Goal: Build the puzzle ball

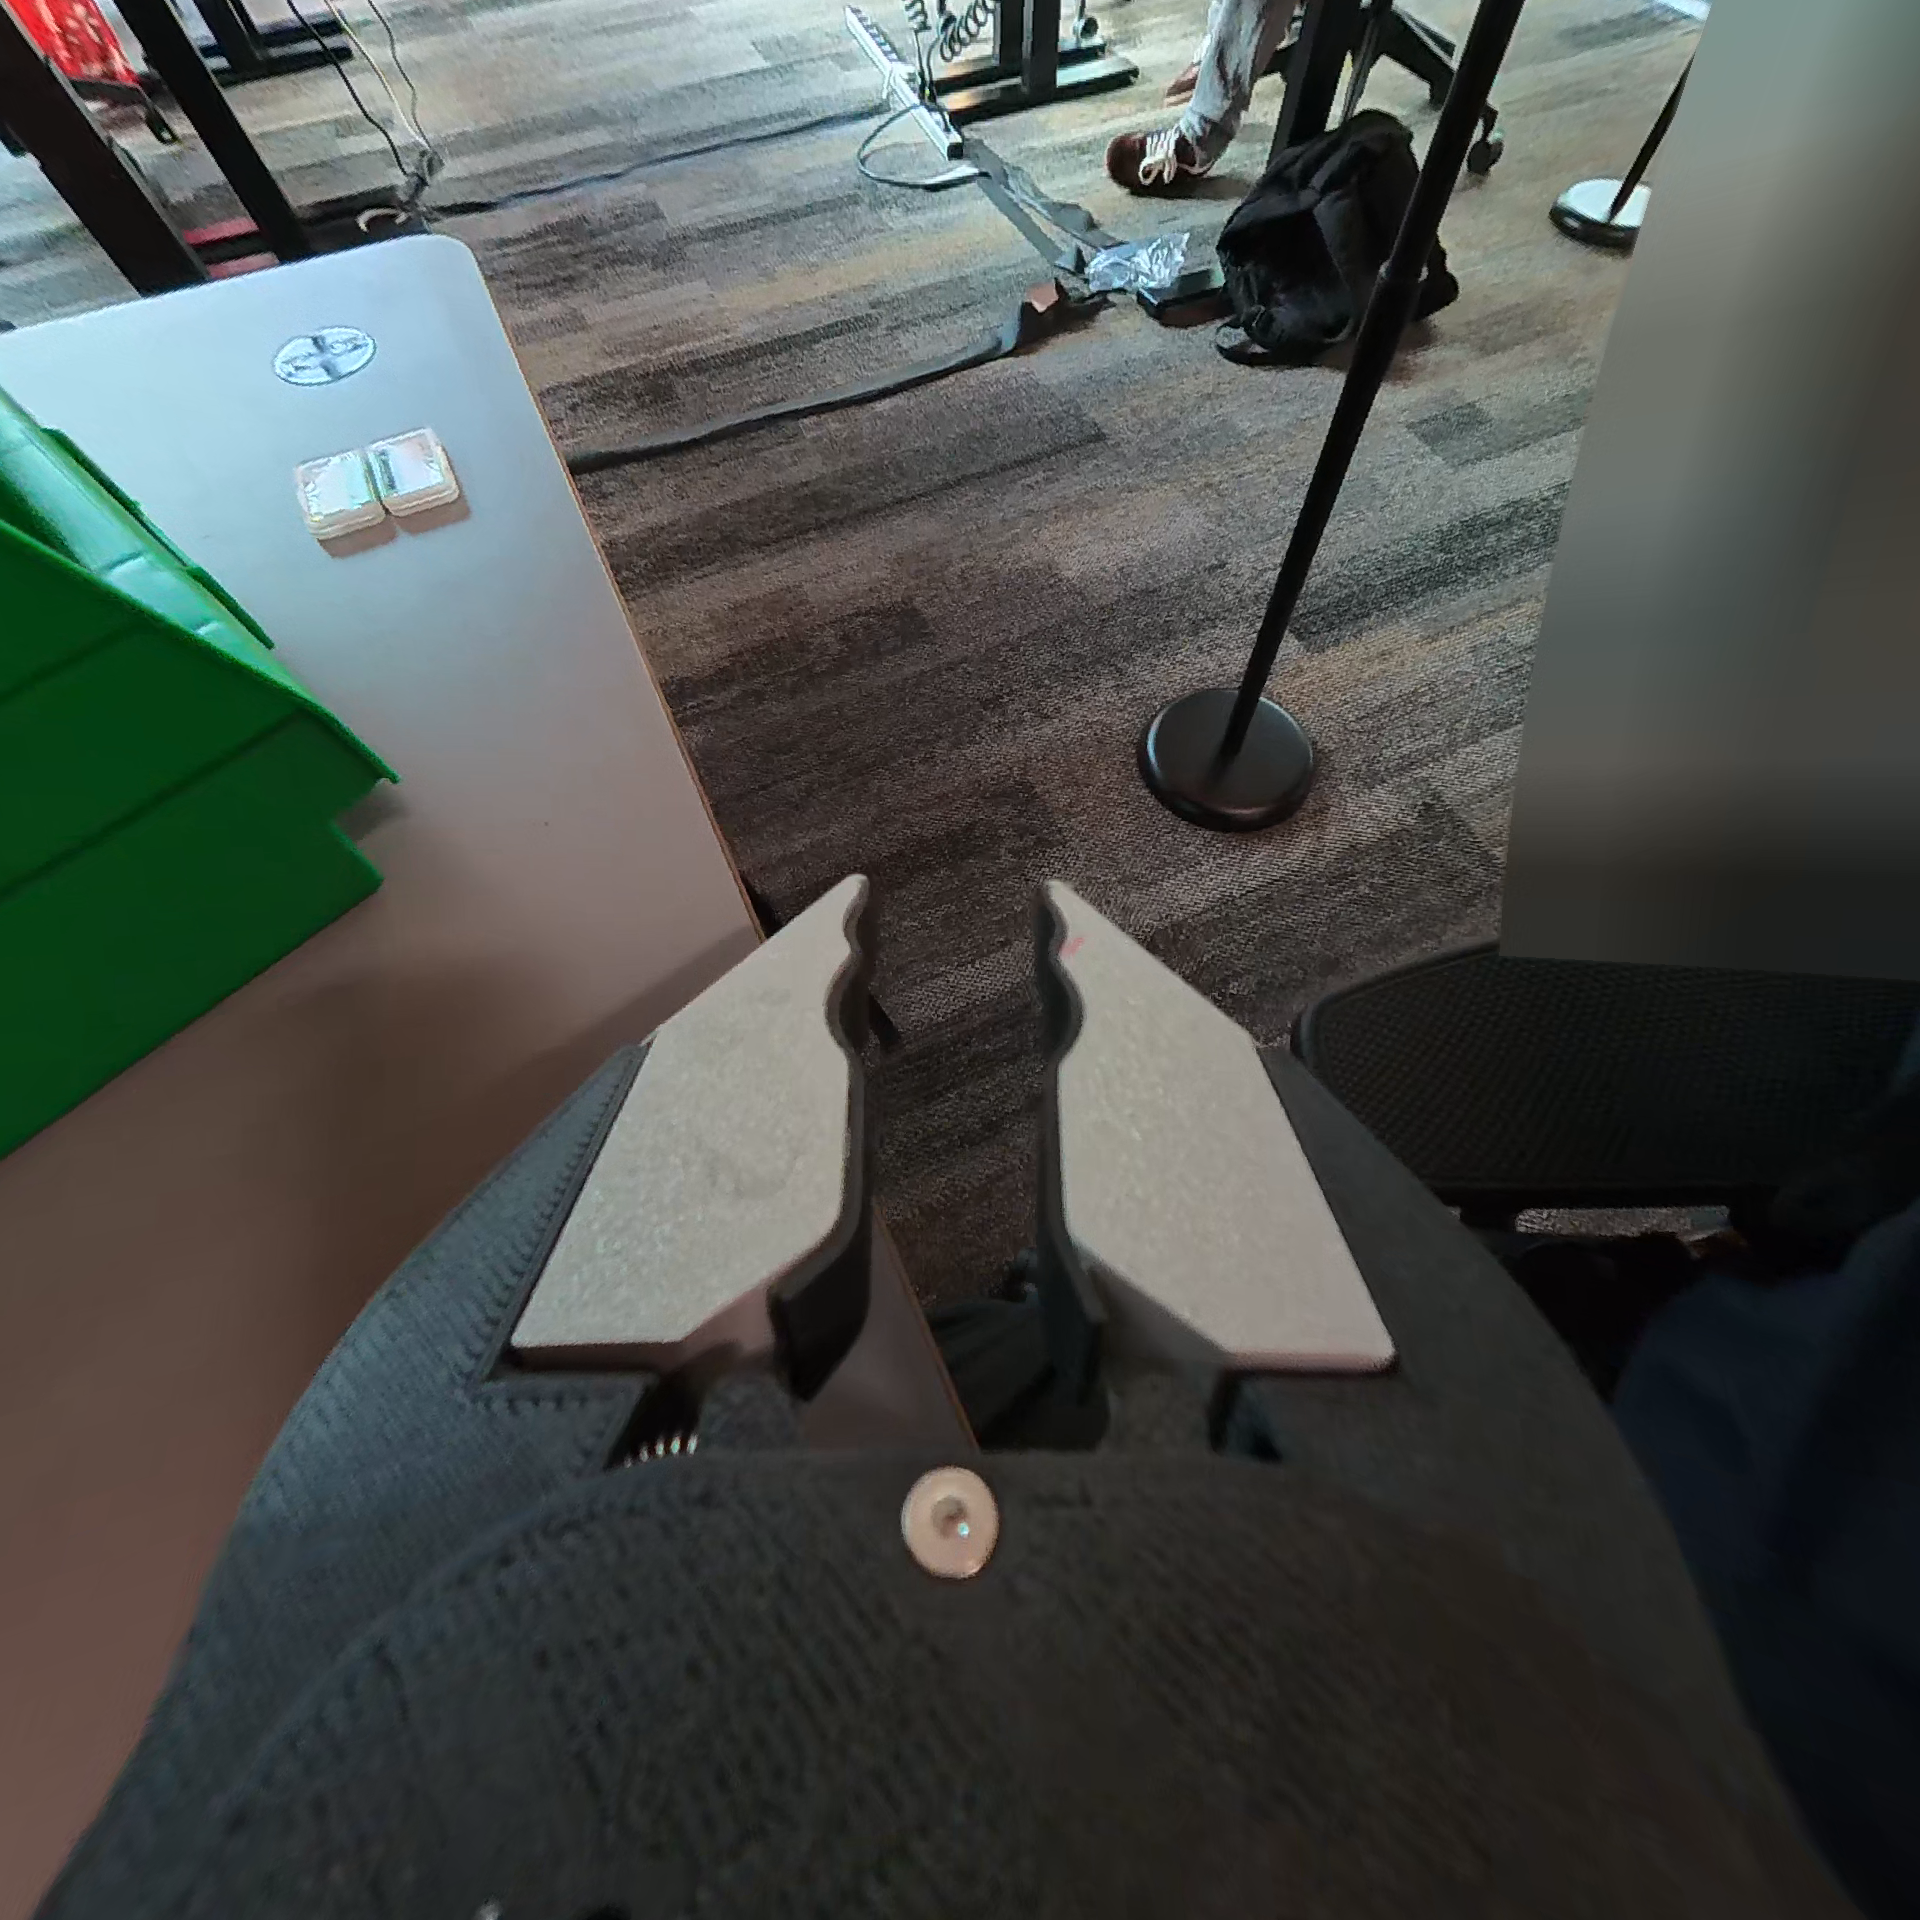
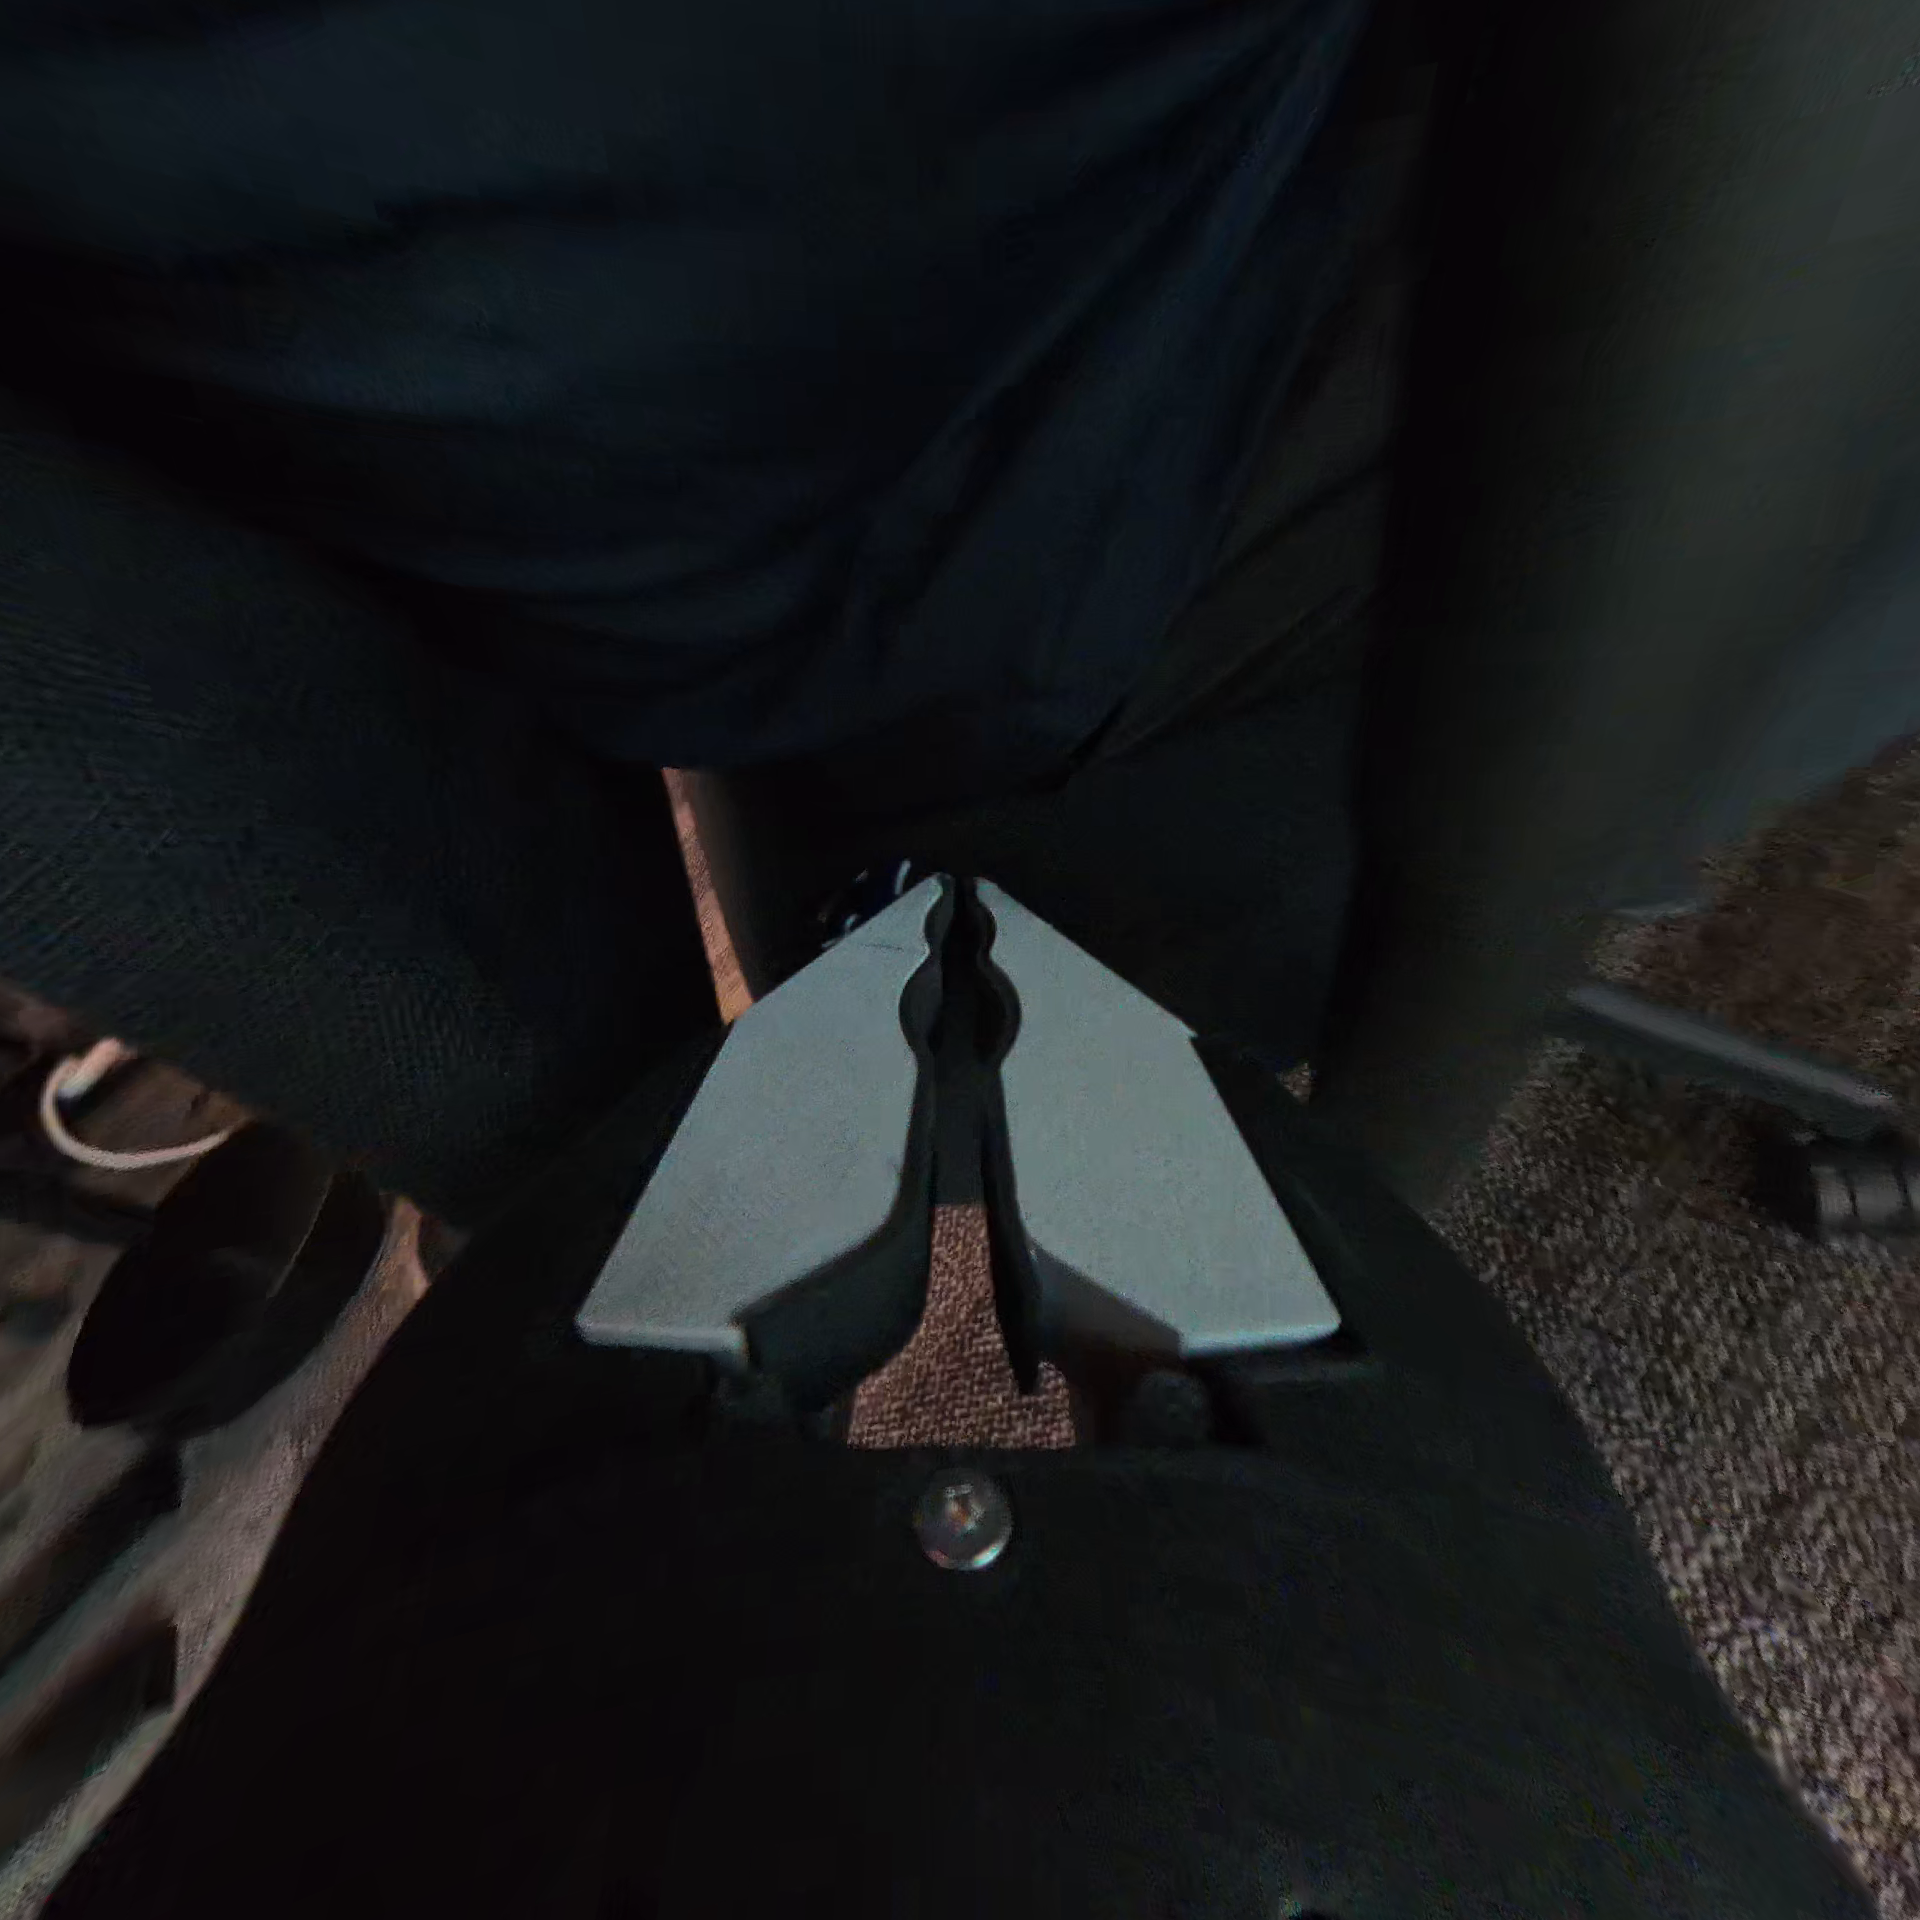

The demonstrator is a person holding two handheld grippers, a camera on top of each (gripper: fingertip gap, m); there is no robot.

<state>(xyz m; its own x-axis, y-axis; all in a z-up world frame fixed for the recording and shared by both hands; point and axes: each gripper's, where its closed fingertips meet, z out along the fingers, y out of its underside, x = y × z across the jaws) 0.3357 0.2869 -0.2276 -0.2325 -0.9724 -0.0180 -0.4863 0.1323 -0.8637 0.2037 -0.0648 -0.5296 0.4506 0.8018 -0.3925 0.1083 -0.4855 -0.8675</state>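
Green bins (image 1: 156,769) L of table edge (image 1: 582,520)

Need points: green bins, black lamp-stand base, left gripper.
green bins (image 1: 156,748), left wrist view, front wall.
black lamp-stand base (image 1: 1226,764), left wrist view, top of round foot.
left gripper (image 1: 956,914), left wrist view, between fingertips.

- A patchwork carpet (image 1: 935,540) in grey and brown blocks is covering the floor.
- A pale surface (image 1: 436,665) with a rounded corner is sitting at the left, with stacked green bins (image 1: 156,748) resting on it.
- A black pole stand (image 1: 1228,758) is standing on a round base on the carpet.
- A black backpack (image 1: 1320,239) is lying farther back, near a white power strip (image 1: 914,94) and trailing cables.
- A black mesh chair seat (image 1: 1600,1081) is showing at the right.
- In the right wrist view, dark fabric (image 2: 727,416) is filling the dim upper frame.
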